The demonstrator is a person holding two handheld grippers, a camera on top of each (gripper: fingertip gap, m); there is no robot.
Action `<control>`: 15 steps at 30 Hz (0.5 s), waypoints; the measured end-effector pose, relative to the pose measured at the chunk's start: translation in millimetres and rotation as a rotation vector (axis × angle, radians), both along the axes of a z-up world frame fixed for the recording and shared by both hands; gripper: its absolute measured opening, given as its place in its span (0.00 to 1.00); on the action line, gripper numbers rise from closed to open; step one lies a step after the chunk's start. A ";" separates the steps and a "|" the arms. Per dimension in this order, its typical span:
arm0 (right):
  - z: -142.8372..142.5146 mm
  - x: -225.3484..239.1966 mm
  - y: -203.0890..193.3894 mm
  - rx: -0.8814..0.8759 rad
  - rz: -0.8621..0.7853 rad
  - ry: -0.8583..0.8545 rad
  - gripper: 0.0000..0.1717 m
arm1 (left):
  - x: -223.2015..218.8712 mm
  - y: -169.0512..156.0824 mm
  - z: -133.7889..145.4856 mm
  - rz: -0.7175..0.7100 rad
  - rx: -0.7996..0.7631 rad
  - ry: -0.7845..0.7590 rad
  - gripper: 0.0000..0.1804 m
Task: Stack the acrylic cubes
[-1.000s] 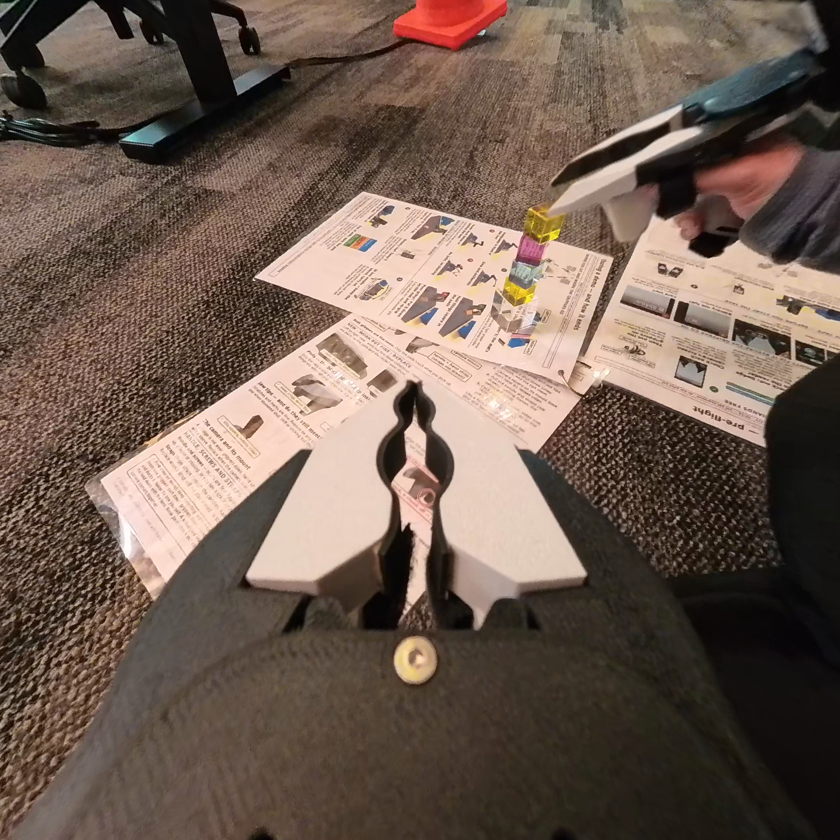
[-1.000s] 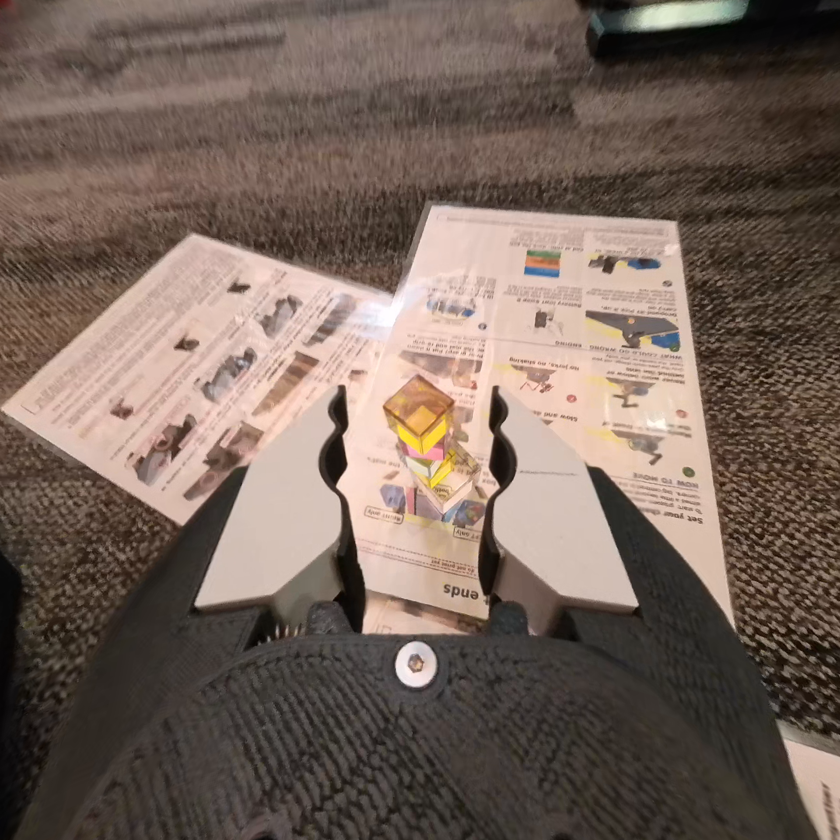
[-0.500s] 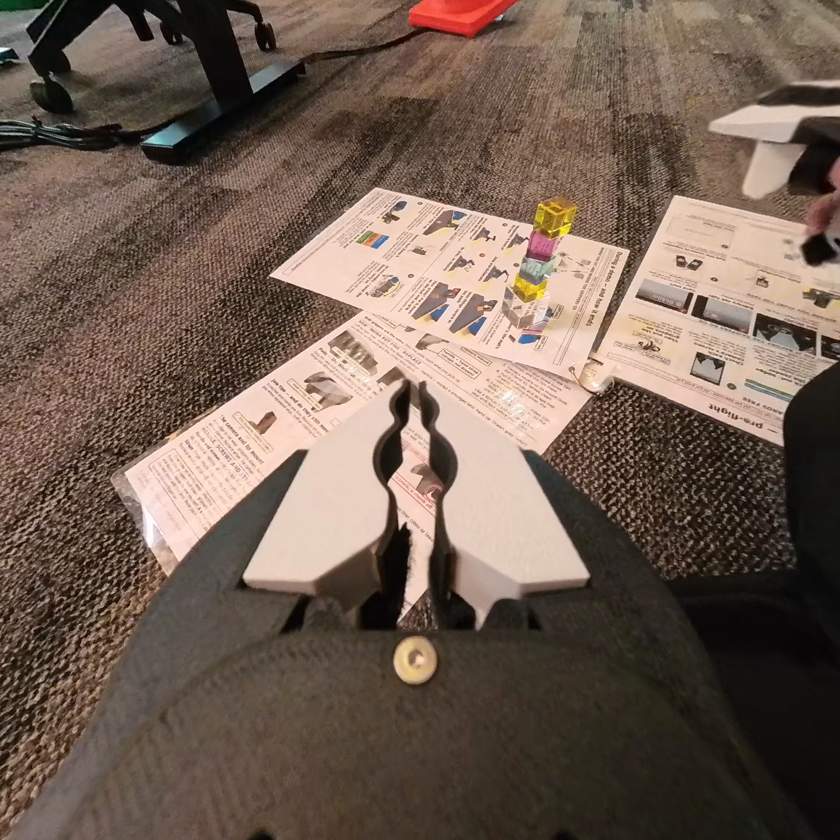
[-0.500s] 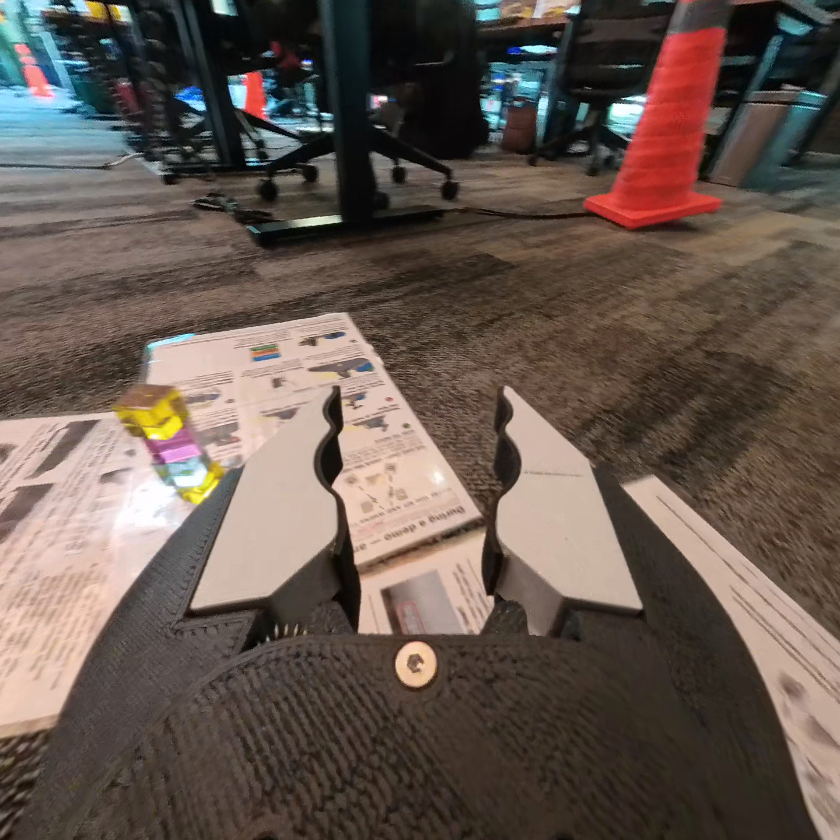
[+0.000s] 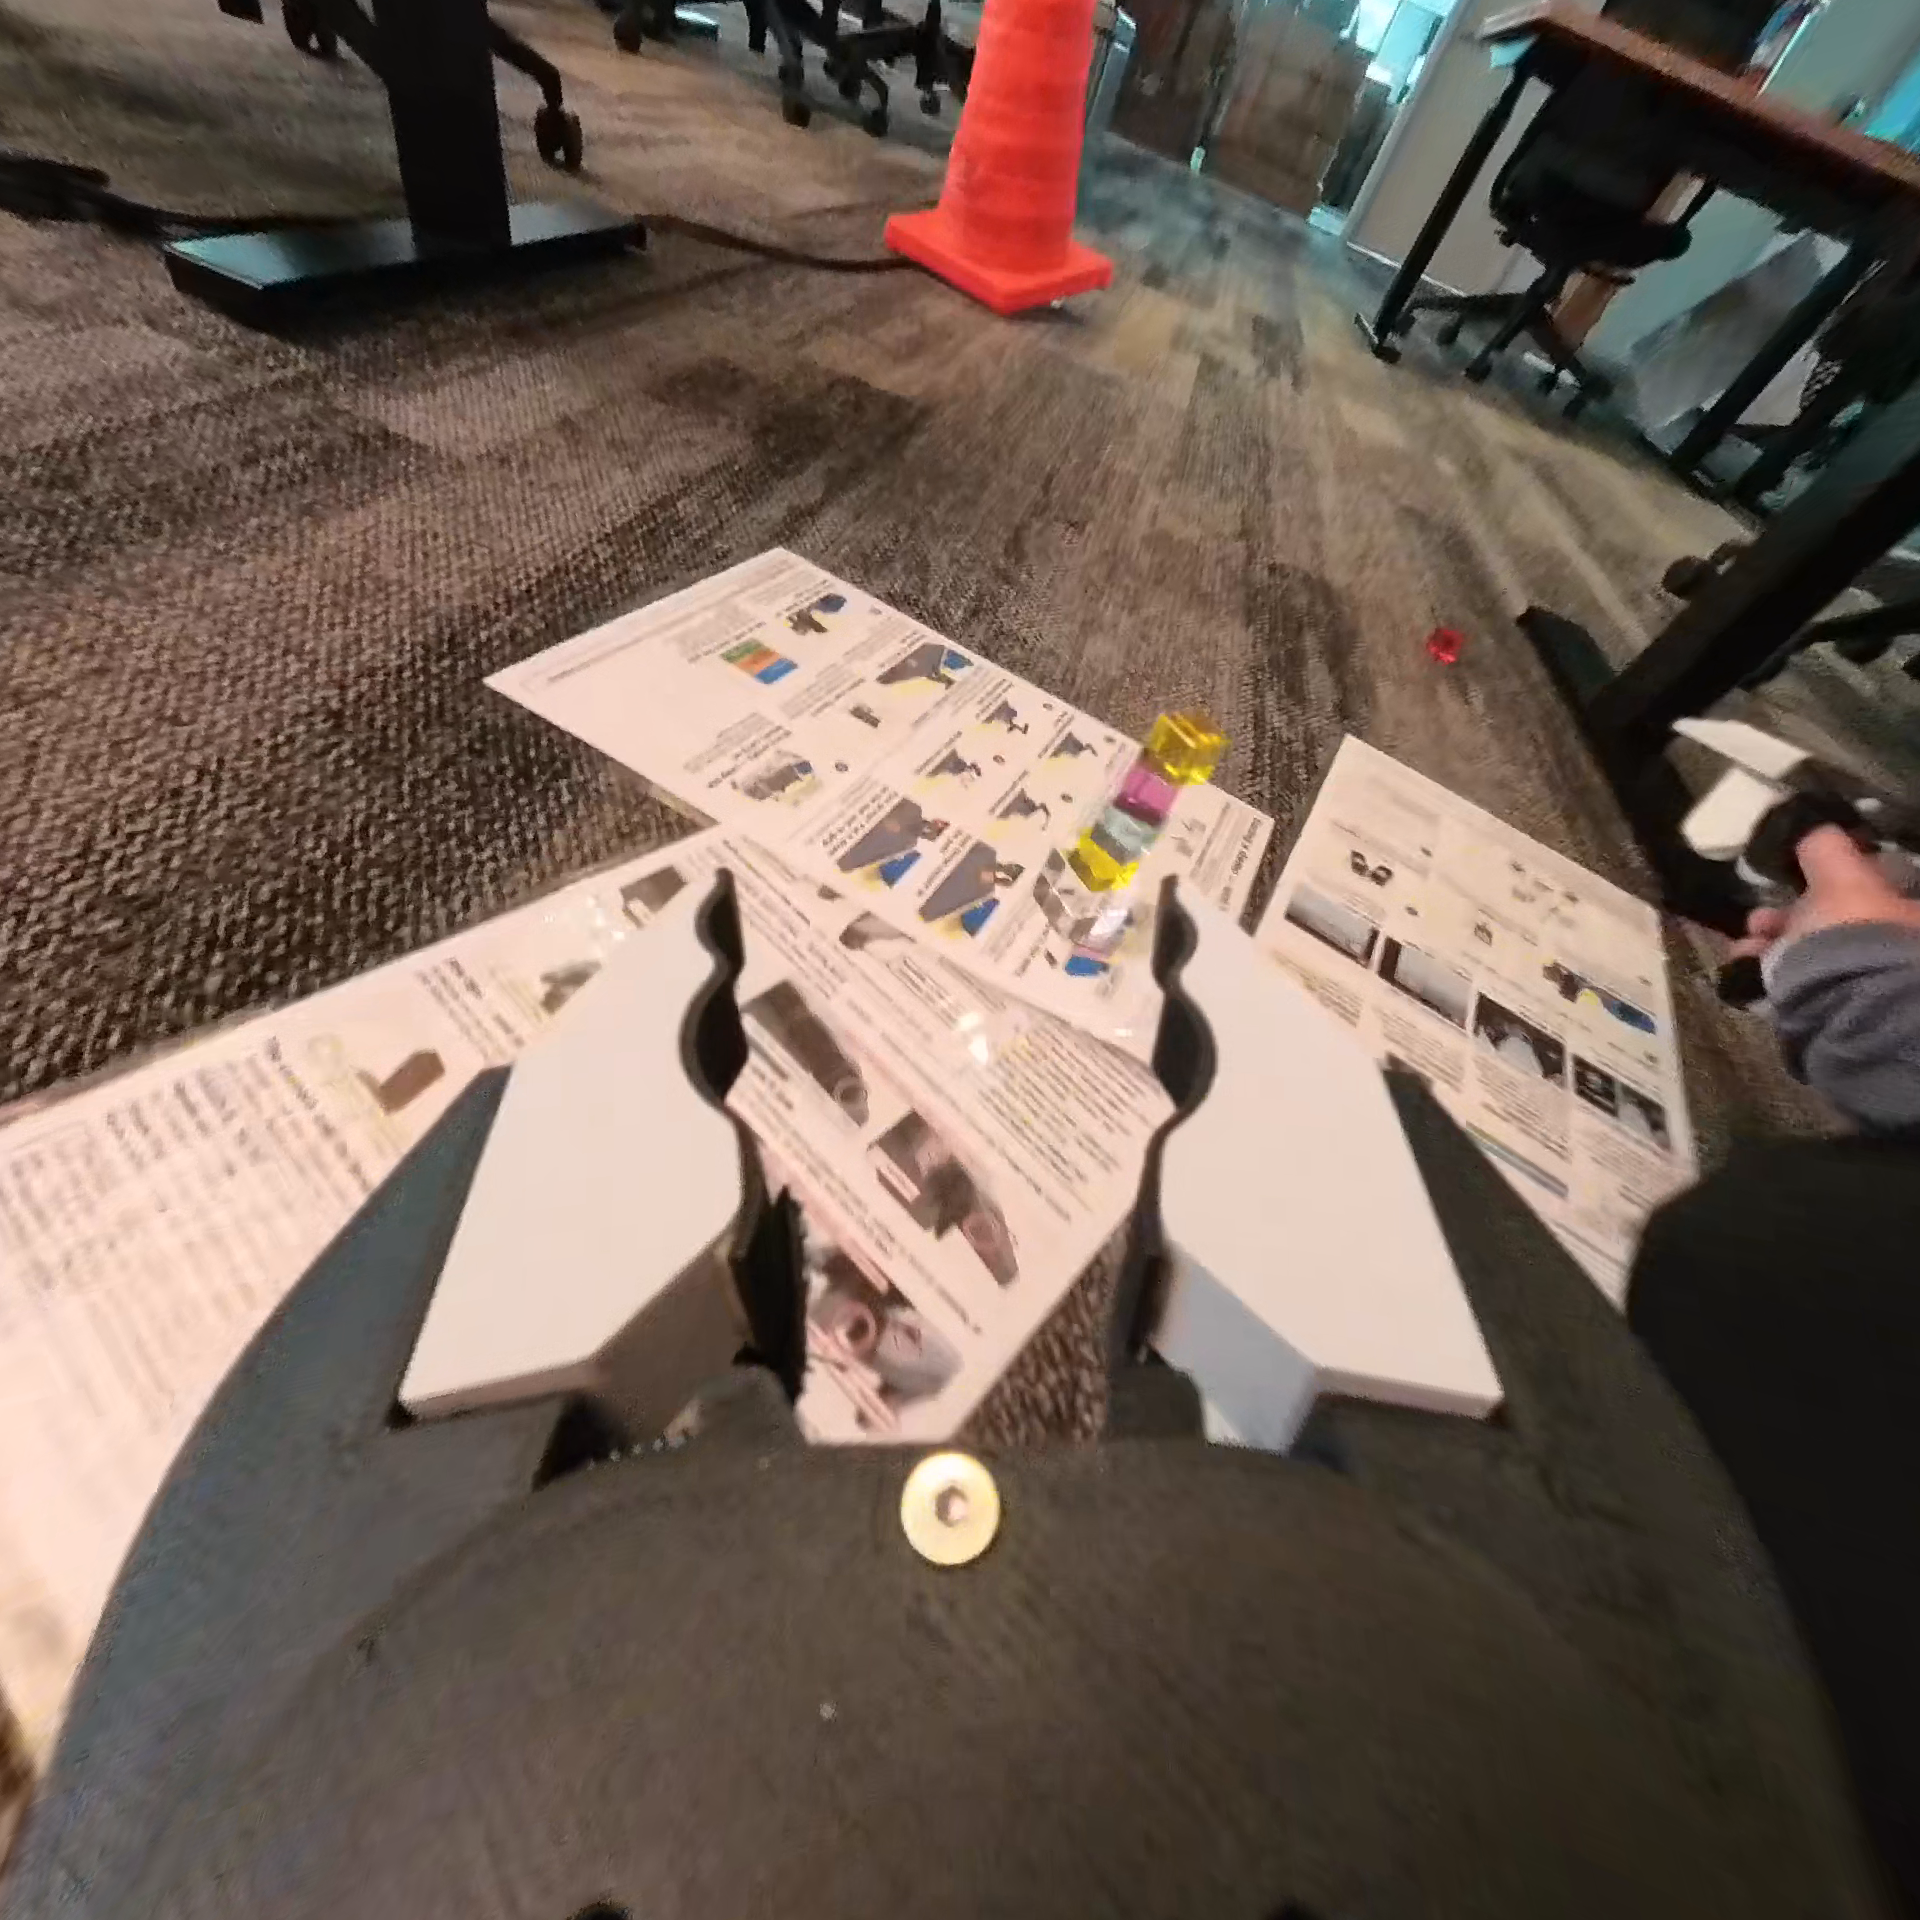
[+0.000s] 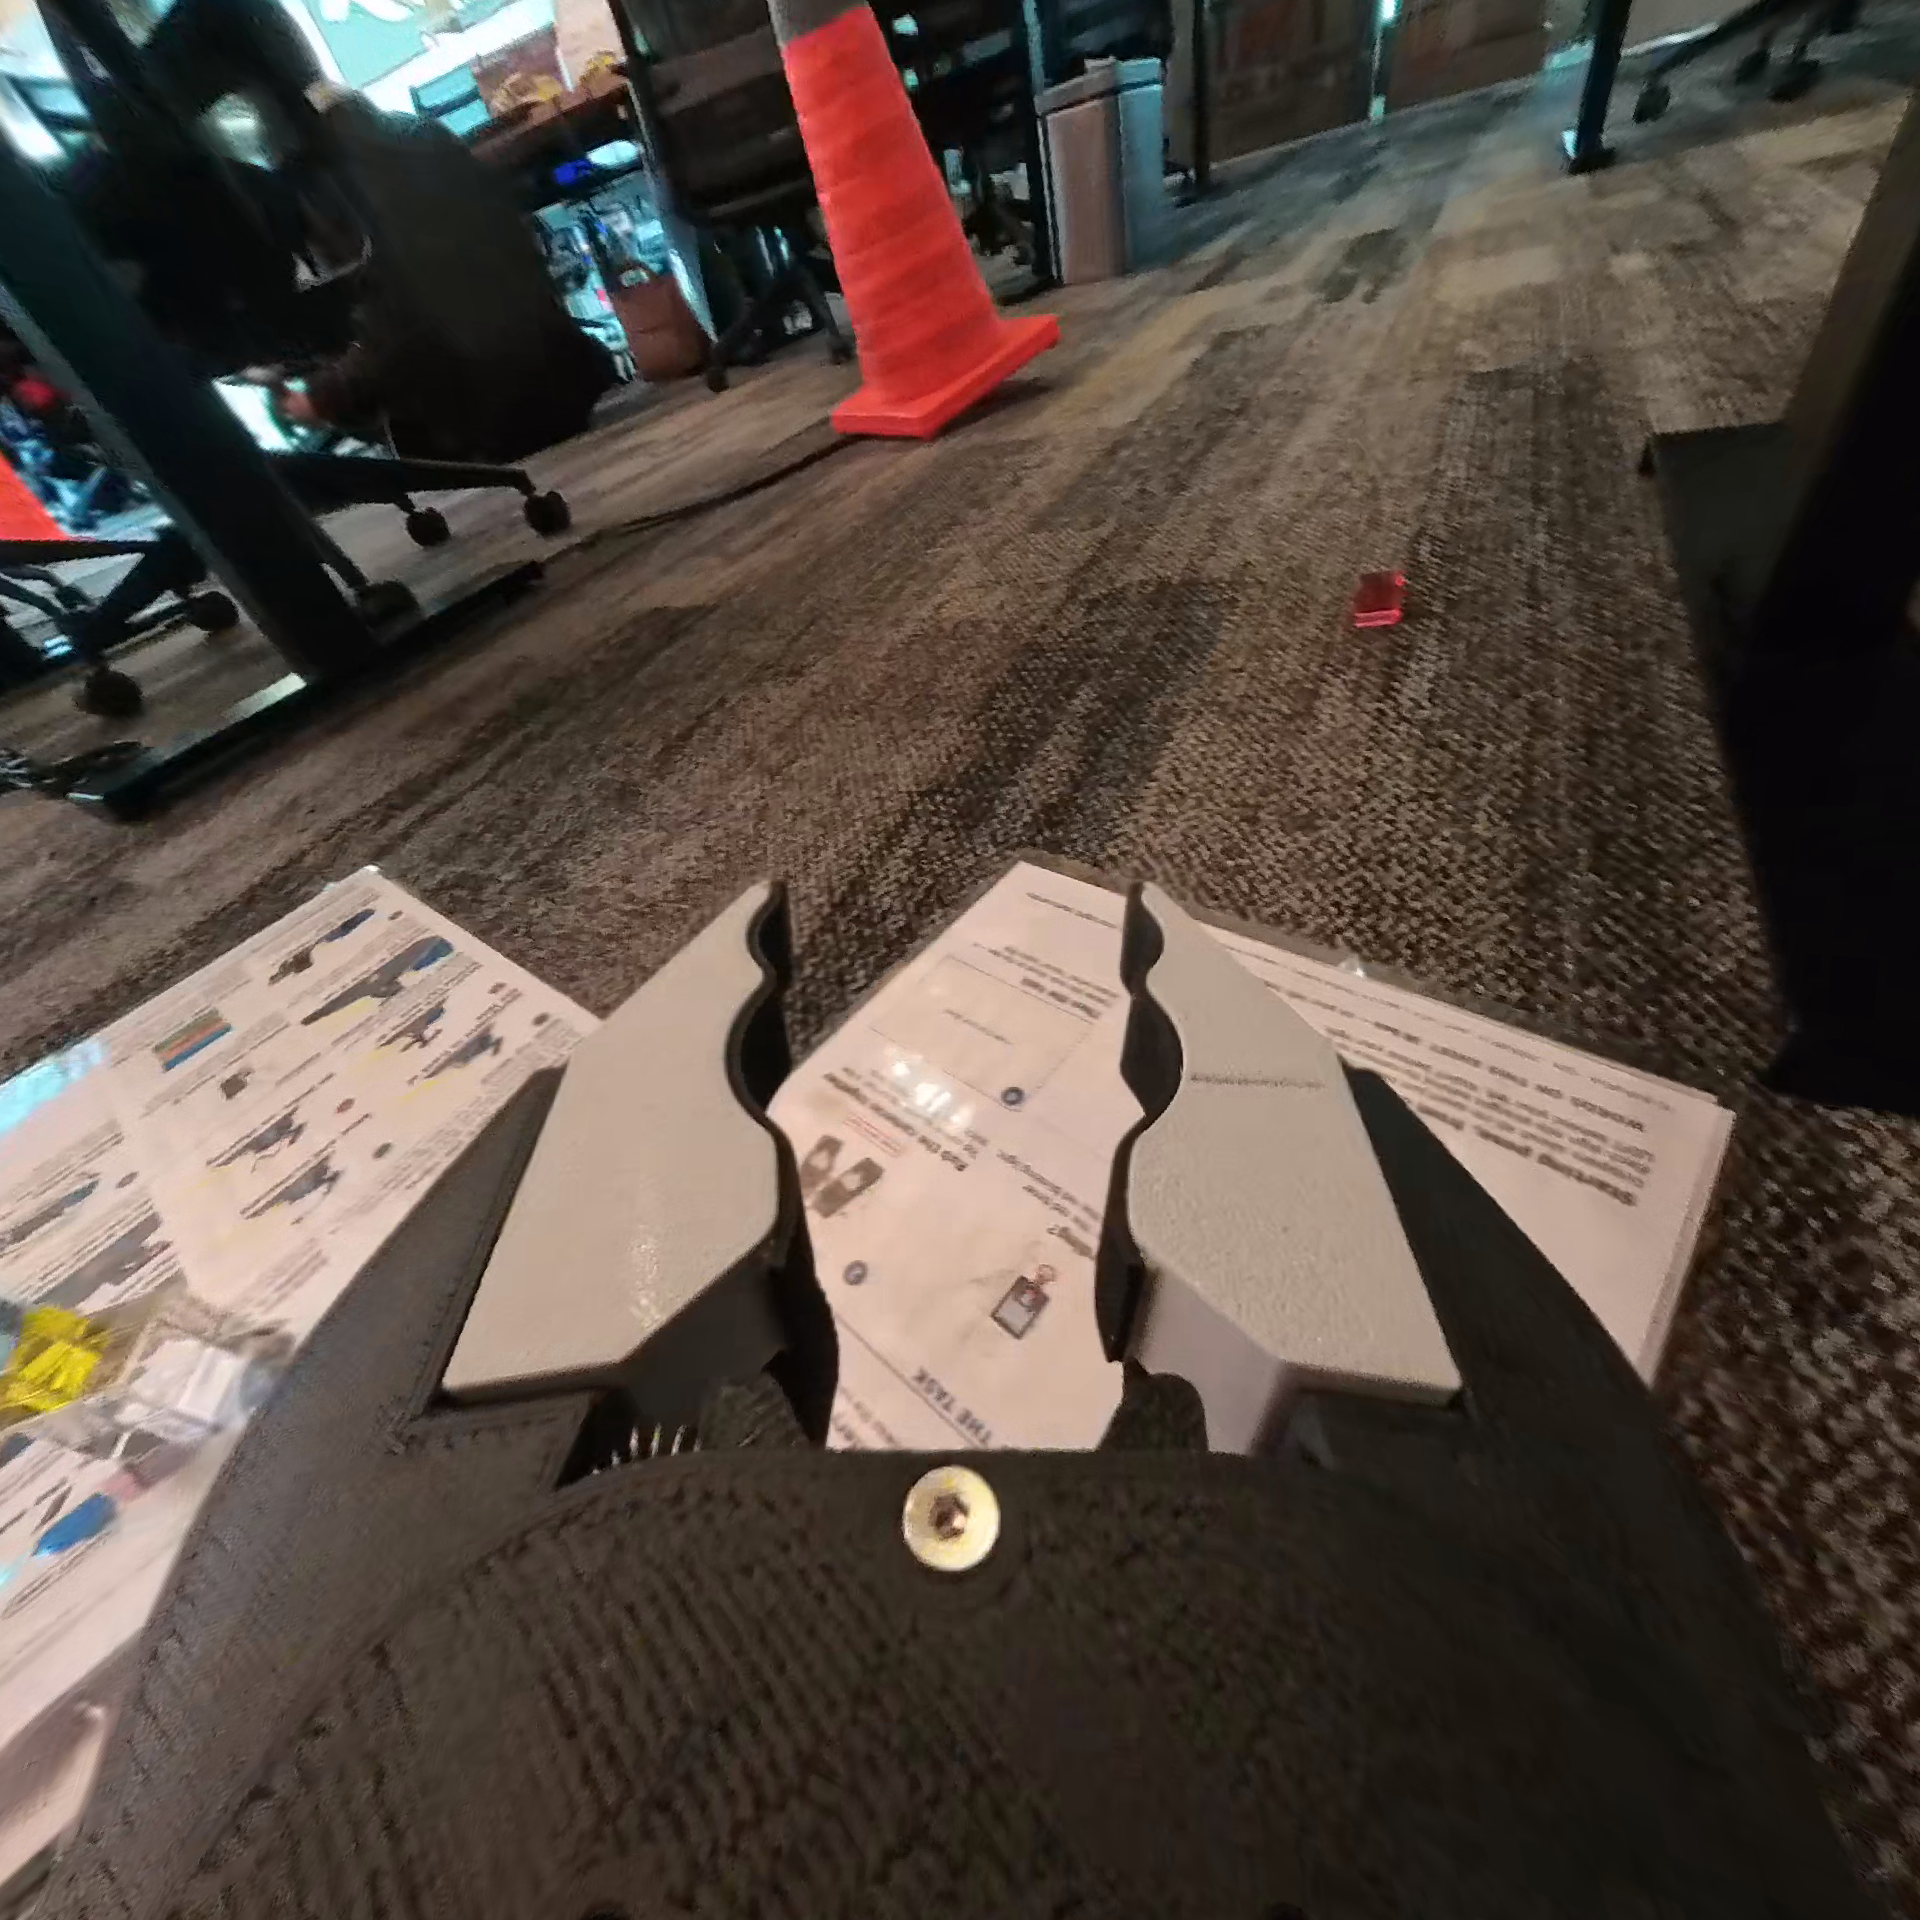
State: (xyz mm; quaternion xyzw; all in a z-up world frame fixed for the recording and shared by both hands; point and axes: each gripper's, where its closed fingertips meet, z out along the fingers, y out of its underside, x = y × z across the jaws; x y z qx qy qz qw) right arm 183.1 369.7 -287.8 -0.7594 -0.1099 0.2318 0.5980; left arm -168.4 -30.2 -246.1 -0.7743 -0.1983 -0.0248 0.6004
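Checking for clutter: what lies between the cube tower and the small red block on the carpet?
Left wrist view: from the cube tower, a strip of printed sheet, then bare carpet up to the red block.

Open carpet (image 5: pixel 935 447) lies from nine to twelve o'clock of the printed sheets (image 5: pixel 831 748). A leaning stack of clear coloured cubes (image 5: pixel 1132 831) stands at one o'clock. Farther out, an orange cone (image 5: pixel 1013 166) at twelve and a desk leg (image 5: pixel 1745 623) at two block the way.

A leaning tower of translucent cubes (image 5: pixel 1127 831) — yellow on top — is standing on a laminated sheet (image 5: pixel 831 748) just beyond the left tongs (image 5: pixel 940 904), near their right tip.
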 end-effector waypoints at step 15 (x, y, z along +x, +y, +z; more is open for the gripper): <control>-14.4 43.0 157.5 -0.065 -0.002 -0.441 0.41 | -85.0 283.1 -44.8 -0.075 0.053 0.353 0.51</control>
